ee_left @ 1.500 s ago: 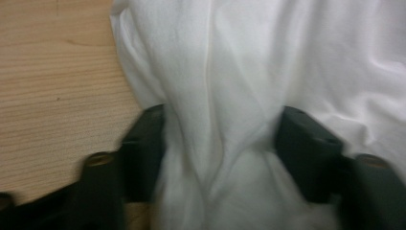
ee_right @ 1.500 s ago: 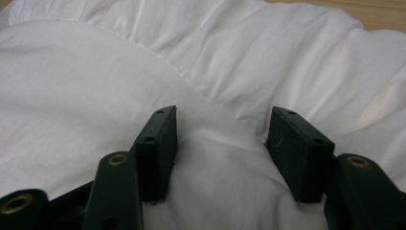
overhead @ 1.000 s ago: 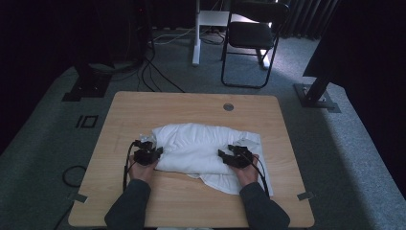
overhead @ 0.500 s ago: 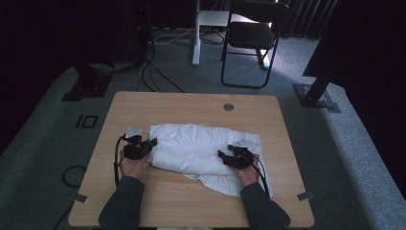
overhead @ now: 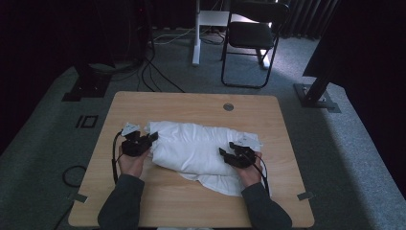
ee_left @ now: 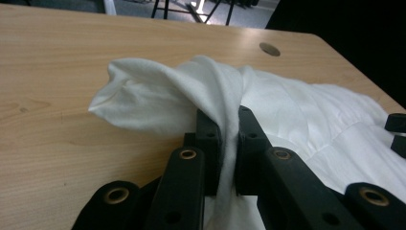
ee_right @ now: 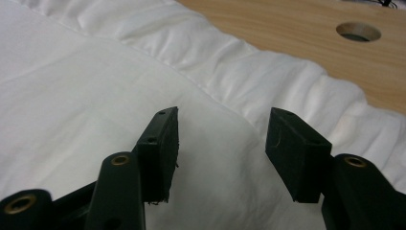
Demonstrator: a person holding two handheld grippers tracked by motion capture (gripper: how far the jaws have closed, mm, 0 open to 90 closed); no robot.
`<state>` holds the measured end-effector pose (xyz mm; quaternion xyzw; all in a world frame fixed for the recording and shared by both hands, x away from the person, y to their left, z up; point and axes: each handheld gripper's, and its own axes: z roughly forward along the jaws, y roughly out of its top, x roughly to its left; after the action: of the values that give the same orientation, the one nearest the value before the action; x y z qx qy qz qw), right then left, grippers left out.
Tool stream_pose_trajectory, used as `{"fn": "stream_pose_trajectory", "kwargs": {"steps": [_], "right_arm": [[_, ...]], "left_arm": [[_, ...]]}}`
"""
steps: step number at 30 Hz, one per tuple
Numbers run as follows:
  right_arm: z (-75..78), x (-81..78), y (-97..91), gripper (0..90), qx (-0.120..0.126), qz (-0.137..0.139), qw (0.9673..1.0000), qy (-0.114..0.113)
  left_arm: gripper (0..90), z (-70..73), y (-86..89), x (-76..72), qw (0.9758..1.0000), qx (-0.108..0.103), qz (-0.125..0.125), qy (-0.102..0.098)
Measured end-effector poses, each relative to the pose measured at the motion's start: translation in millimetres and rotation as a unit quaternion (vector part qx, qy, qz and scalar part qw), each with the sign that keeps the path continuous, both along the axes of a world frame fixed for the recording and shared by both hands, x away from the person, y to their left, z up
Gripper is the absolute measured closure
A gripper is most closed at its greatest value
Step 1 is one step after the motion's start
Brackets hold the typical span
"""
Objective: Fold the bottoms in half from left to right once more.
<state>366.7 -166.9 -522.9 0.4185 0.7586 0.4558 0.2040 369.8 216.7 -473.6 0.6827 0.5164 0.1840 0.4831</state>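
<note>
Left tool [ee_left: 229, 143] is clamped on a gathered fold of the white cloth [overhead: 196, 151], its two black jaws pressed together with the fabric pinched between them; beyond the jaw tips the pinched edge stands up off the wooden surface [ee_left: 57, 96] in a loose peak and droops over toward the bare wood on the tool's left. From above, this left tool [overhead: 143, 142] sits at the cloth's left end, with the person's left hand [overhead: 130, 163] behind it. Right tool [ee_right: 221, 143] has its jaws apart, though they have just been closing a little; nothing is between them, and the pads do not appear to press on the cloth that spreads flat beneath and ahead of them. Past its tips a puckered hem of the cloth runs across, and beyond that lies bare surface with a round hole [ee_right: 358, 31]. In the high view the right tool [overhead: 231, 149] rests over the cloth's right part, the right hand [overhead: 250, 173] behind it, and a lower layer of cloth spills out toward the person beneath that hand. Between the two tools the cloth lies in a long bundle.
</note>
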Motion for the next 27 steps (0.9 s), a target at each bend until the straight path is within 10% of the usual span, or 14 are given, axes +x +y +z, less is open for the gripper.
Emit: {"fn": "stream_pose_trajectory", "kwargs": {"steps": [27], "right_arm": [[-25.9, 14.1, 60.5, 46.3, -0.056, 0.056, 0.9962, 0.037]], "left_arm": [[84.4, 48.9, -10.0, -8.6, 0.9979, -0.009, -0.028, -0.058]]}}
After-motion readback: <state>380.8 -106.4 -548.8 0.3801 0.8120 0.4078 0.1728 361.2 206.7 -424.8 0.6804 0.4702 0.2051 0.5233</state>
